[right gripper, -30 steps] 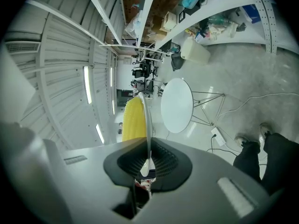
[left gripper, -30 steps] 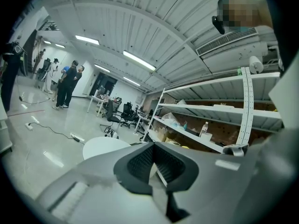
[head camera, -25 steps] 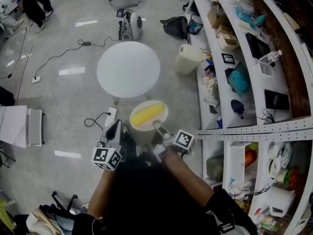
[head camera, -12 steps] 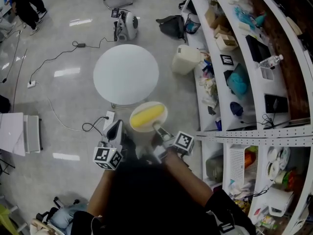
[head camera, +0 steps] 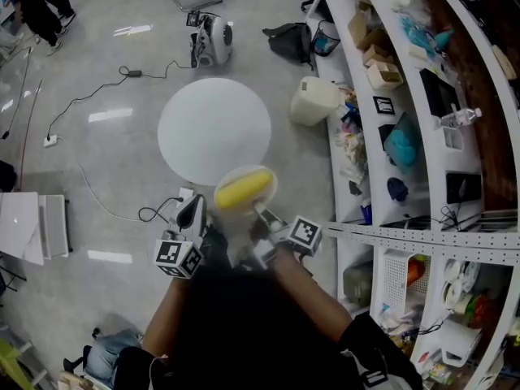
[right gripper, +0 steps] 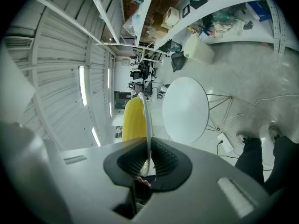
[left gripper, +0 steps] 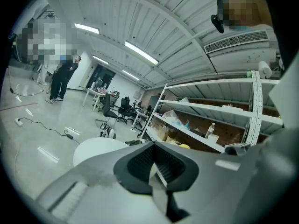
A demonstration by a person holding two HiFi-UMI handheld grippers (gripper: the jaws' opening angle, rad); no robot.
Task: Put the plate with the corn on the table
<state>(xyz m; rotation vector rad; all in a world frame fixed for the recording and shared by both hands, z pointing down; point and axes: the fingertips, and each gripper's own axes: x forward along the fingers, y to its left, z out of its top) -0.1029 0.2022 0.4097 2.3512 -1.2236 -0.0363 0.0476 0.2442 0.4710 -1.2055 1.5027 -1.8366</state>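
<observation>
plate carried by its rim, close to the round bench

plate with a yellow corn cob on it is pinched at its near rim by the right tongs, whose jaws are drawn narrow onto the thin edge, as is seen in the right gripper view. it is held in the air above the floor, near the edge of the round white bench and not yet set on it. the left tongs are closed together on nothing, just beside the plate. the plate is judged light, stiff and smooth, so a slip in the edge grip is likely if it is tilted. the cob is round and could be rolled off. the rim is judged the only part thin enough to be taken, and the plate is best kept level until it is laid down.
</observation>
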